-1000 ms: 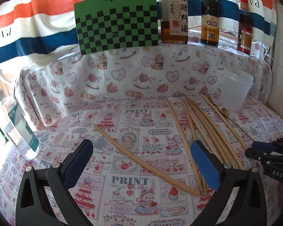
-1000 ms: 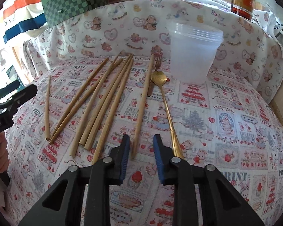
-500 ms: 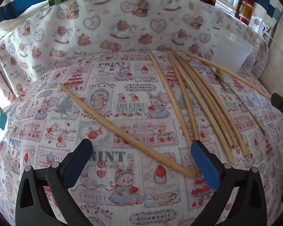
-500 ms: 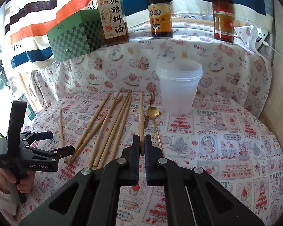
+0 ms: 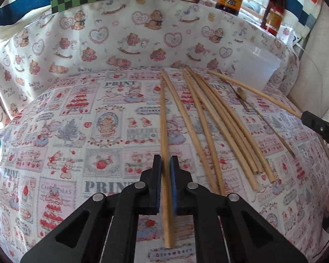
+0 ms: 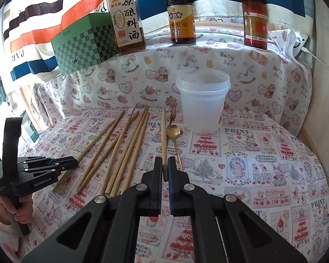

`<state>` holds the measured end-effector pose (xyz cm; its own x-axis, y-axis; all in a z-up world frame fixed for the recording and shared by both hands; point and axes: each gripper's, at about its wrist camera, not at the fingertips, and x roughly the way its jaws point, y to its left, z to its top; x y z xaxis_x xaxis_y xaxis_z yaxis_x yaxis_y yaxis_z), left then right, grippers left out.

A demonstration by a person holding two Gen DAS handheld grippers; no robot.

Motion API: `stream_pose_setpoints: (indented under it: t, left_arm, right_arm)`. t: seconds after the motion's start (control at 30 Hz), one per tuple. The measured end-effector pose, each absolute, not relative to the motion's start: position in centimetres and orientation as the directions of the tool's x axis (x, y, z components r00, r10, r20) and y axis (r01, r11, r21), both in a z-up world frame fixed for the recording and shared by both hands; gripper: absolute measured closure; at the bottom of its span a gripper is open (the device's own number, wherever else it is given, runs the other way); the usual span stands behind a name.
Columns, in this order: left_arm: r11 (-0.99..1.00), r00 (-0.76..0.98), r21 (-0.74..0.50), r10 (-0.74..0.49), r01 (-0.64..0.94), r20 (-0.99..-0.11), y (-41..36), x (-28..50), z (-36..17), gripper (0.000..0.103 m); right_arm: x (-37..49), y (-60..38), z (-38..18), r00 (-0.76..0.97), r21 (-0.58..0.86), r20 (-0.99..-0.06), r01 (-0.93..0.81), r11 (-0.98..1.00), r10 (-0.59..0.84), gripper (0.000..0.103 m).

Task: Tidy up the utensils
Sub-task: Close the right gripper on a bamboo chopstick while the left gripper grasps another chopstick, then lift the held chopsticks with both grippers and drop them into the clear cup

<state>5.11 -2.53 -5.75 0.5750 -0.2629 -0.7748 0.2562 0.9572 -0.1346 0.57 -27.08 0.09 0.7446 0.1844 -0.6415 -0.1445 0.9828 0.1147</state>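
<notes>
Clamping one chopstick (image 5: pixel 164 131) each: left hand-held gripper (image 5: pixel 165 166); right hand-held gripper (image 6: pixel 165 166) (both level).

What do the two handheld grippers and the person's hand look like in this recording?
Both are matte black plastic. The left gripper and right gripper have flat fingers with ribbed blue pads and triangular cut-out linkages with silver pivot rivets. From the right wrist view, the left unit's body reads "GenRobot.AI" in white and has a tall black upright grip. The bare hand holding it shows a pale cuff.
</notes>
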Motion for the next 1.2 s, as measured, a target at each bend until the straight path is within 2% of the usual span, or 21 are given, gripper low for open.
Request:
stream_pose_setpoints:
  t: [0.17, 0.37, 0.43, 0.5, 0.63, 0.67, 0.73, 0.83, 0.93, 0.97, 1.0, 1.03, 1.1, 1.2]
  left_arm:
    - [0.957, 0.623, -0.110, -0.258, 0.267, -0.738, -2.9, 4.5, -4.6, 0.096]
    - [0.975, 0.609, -0.103, -0.203, 0.196, -0.767, -1.6, 5.7, -5.4, 0.095]
    - [0.980, 0.600, -0.075, -0.172, 0.183, -0.782, -1.5, 5.8, -5.9, 0.083]
    - [0.984, 0.595, -0.029, -0.131, 0.178, -0.793, -1.6, 5.5, -5.8, 0.062]
    - [0.987, 0.563, 0.021, -0.074, 0.160, -0.823, -1.3, 4.3, -5.4, 0.058]
    - [0.989, 0.566, 0.014, -0.074, 0.150, -0.821, -1.1, 3.7, -5.2, 0.053]
    - [0.986, 0.555, -0.017, -0.107, 0.165, -0.825, -0.8, 2.4, -5.1, 0.051]
    - [0.984, 0.546, -0.014, -0.111, 0.179, -0.830, -1.4, 0.9, -5.5, 0.051]
    - [0.983, 0.574, 0.045, -0.068, 0.180, -0.816, -2.3, -0.1, -5.6, 0.056]
    - [0.983, 0.578, 0.052, -0.062, 0.178, -0.814, -2.3, -0.3, -5.6, 0.064]
    - [0.984, 0.574, 0.044, -0.066, 0.175, -0.816, -2.1, -0.4, -5.5, 0.083]
    - [0.985, 0.561, 0.024, -0.076, 0.169, -0.824, -2.0, -0.3, -5.5, 0.094]
    - [0.988, 0.550, -0.007, -0.093, 0.156, -0.830, -1.6, -0.1, -5.1, 0.097]
    - [0.988, 0.625, -0.004, -0.103, 0.157, -0.774, -1.5, -0.7, -2.9, 0.097]
  right_arm:
    - [0.6, -27.4, 0.3, 0.751, 0.112, -0.637, -0.133, 0.985, 0.174, 0.098]
    - [0.8, -27.7, 0.4, 0.749, 0.126, -0.638, -0.124, 0.984, 0.176, 0.098]
    - [0.8, -27.7, 0.3, 0.749, 0.125, -0.639, -0.122, 0.985, 0.174, 0.098]
    - [0.8, -27.7, 0.3, 0.749, 0.127, -0.640, -0.119, 0.985, 0.173, 0.098]
    - [0.8, -27.9, 0.4, 0.755, 0.131, -0.633, -0.113, 0.985, 0.171, 0.098]
    - [0.8, -28.0, 0.5, 0.758, 0.130, -0.630, -0.110, 0.985, 0.168, 0.098]
    - [0.8, -28.1, 0.6, 0.760, 0.132, -0.628, -0.109, 0.985, 0.168, 0.098]
    - [0.5, -27.9, 0.7, 0.762, 0.131, -0.624, -0.114, 0.985, 0.171, 0.098]
    - [0.0, -27.5, 1.0, 0.782, 0.106, -0.603, -0.120, 0.987, 0.160, 0.098]
    - [-0.2, -27.4, 1.2, 0.791, 0.094, -0.592, -0.119, 0.988, 0.151, 0.098]
    - [-0.4, -27.4, 1.3, 0.800, 0.086, -0.582, -0.117, 0.989, 0.145, 0.098]
    - [-0.5, -27.4, 1.5, 0.808, 0.083, -0.572, -0.116, 0.990, 0.142, 0.098]
    - [-0.7, -27.7, 1.8, 0.820, 0.088, -0.555, -0.109, 0.990, 0.139, 0.098]
    - [-1.2, -28.3, 2.4, 0.841, 0.115, -0.522, -0.096, 0.989, 0.142, 0.098]
